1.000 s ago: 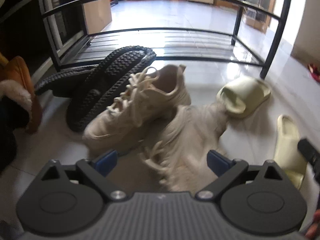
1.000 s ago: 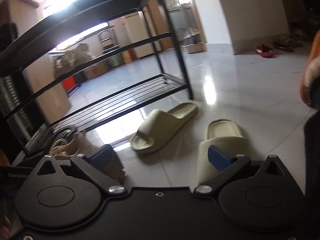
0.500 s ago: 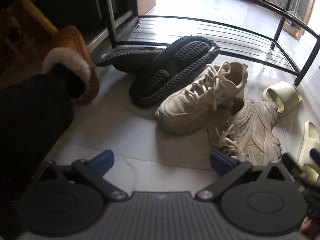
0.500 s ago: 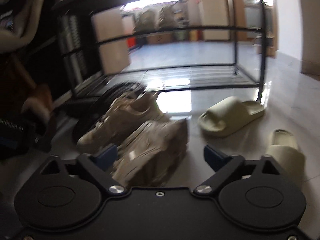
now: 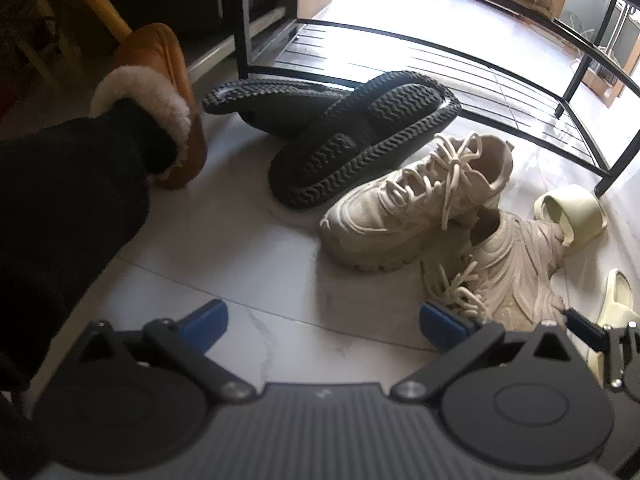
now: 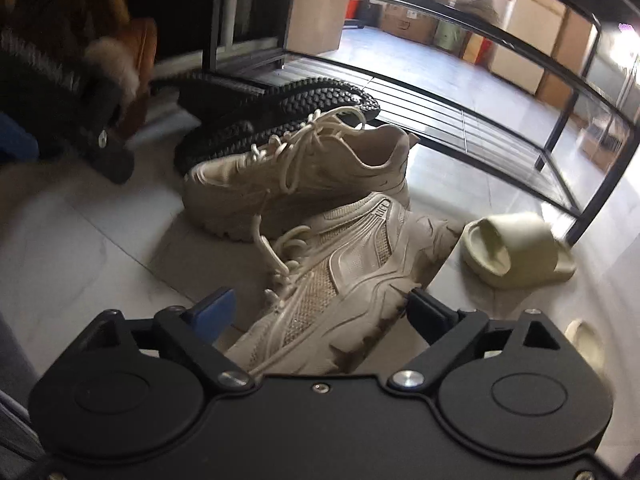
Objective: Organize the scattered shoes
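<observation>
Two beige sneakers lie in front of a black shoe rack (image 5: 440, 48). One sneaker (image 5: 416, 208) stands upright. The other sneaker (image 5: 516, 268) lies tipped on its side beside it. My left gripper (image 5: 322, 320) is open over bare floor, left of the tipped sneaker, with nothing between its fingers. My right gripper (image 6: 320, 312) straddles the tipped sneaker (image 6: 352, 272); its jaws are closing, and the blue left pad (image 6: 212, 312) still stands apart from the shoe. The upright sneaker (image 6: 304, 176) sits just beyond it.
Two black ridged slippers (image 5: 360, 148) overlap at the rack's foot. A pale green slide (image 5: 572, 216) lies by the rack's leg, a second slide (image 5: 618, 300) at the right edge. A person's dark-trousered leg (image 5: 60, 200) in a brown fur-lined slipper (image 5: 160, 92) stands at the left.
The left gripper drew back and to the left, away from the tipped sneaker that was blurred between its fingers. The right gripper rolled and swung from the green slides to over that sneaker.
</observation>
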Demonstrator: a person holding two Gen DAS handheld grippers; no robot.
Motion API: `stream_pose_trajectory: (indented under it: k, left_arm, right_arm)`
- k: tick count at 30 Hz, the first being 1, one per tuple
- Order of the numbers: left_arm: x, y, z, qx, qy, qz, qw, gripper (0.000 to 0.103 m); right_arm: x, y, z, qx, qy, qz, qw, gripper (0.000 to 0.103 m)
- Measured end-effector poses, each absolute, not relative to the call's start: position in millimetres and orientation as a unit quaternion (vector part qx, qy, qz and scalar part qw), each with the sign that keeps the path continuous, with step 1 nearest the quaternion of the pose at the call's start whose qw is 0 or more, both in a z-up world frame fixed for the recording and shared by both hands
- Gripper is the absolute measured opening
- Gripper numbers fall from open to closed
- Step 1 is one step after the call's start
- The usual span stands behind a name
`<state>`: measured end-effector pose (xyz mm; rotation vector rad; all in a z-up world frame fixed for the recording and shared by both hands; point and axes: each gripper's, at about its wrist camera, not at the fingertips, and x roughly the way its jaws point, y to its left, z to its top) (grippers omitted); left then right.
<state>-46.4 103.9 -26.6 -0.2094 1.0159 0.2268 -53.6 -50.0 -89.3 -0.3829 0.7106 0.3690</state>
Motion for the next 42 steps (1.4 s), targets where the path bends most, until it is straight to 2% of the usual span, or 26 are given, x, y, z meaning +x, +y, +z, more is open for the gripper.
stream_pose_trajectory:
  k: [7,11,22,27,32,34,36,37,39,42]
  left_arm:
    - [-46.5,100.7,-29.9,-0.102,0.493,0.103,0.858,0.102]
    - [-46.7,102.3,-30.8,-0.104,0.495,0.108,0.856,0.102]
    - [-45.9,104.0,-32.5,-0.107,0.499,0.110,0.853,0.102]
    - [-46.1,103.8,-33.0,-0.109,0.502,0.111,0.851,0.102]
    - [-45.8,102.9,-33.6,-0.110,0.504,0.109,0.850,0.102]
    - [-45.8,102.5,-34.2,-0.110,0.506,0.108,0.849,0.102]
    - [-45.8,102.7,-34.6,-0.111,0.507,0.109,0.848,0.102]
    - [-45.8,102.9,-34.7,-0.111,0.507,0.109,0.848,0.102]
    - [-45.8,102.8,-34.4,-0.111,0.507,0.110,0.848,0.102]
    - [-46.2,101.7,-33.7,-0.107,0.505,0.109,0.850,0.102]
  right_arm:
    - [-60.5,-36.9,-98.8,-0.257,0.334,0.166,0.891,0.099]
    - [-58.6,-37.7,-98.0,-0.257,0.337,0.162,0.891,0.094]
    - [-51.4,-64.6,-89.9,-0.199,0.365,0.154,0.896,0.089]
    - [-50.6,-80.7,-87.6,-0.172,0.377,0.140,0.899,0.096]
    - [-48.2,-100.3,-87.4,-0.133,0.395,0.129,0.900,0.096]
    - [-48.1,-107.1,-86.9,-0.124,0.401,0.124,0.899,0.093]
    - [-48.8,-114.2,-85.2,-0.107,0.412,0.127,0.896,0.083]
    - [-49.4,-116.5,-84.3,-0.100,0.416,0.129,0.895,0.083]
    - [-50.6,-120.1,-83.0,-0.093,0.421,0.129,0.893,0.077]
    - [-49.8,-133.1,-82.9,-0.054,0.438,0.116,0.890,0.077]
